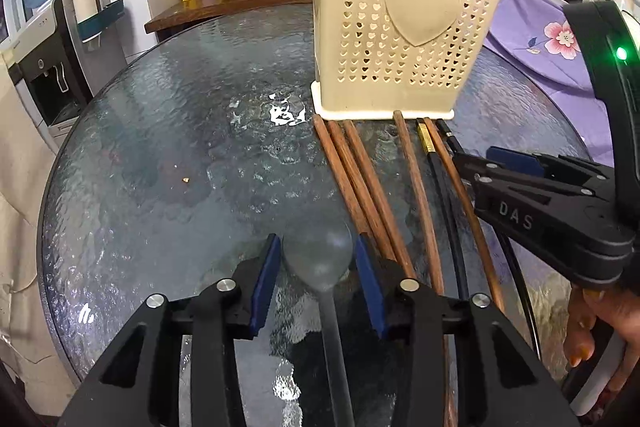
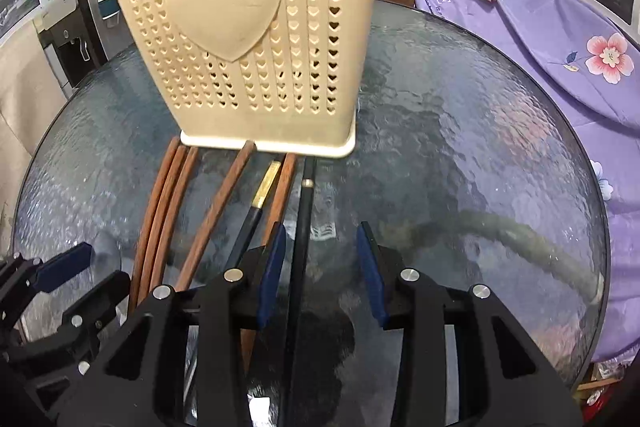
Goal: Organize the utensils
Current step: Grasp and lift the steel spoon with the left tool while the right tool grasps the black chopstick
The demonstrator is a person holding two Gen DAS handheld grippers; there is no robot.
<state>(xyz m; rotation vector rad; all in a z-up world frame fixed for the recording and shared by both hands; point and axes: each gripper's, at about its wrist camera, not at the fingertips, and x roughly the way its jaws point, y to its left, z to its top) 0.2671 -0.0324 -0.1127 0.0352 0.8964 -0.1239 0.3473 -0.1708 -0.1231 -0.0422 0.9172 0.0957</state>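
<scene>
- Blue pads of the left gripper sit right up front in the left wrist view, spread wide either side of the spoon, and neither pad looks to be touching the bowl, so nothing is held.
- That spoon is pale and translucent, lying flat on the glass table, handle running back under the tool.
- Over on the right, the right gripper is parted just as wide, astride a black chopstick that lies nearer its left pad; no grip there either.
- Beside it lie the brown chopsticks and a gold-banded black chopstick, fanned on the glass, their far ends at or near the foot of the holder.
- My read: both tools are lining up a pick, and nothing seems to be in the cream holder so far.
- Next move calls for closing squarely on something thin and flat against slick glass, then lifting and tipping it upright to drop through the holder's open top; the spoon bowl may squirt out of the pads.
- Writing: "JIANHAO" on the holder's dark label, "DAS" on the right tool's body, "FE" on the purple floral cloth.
</scene>
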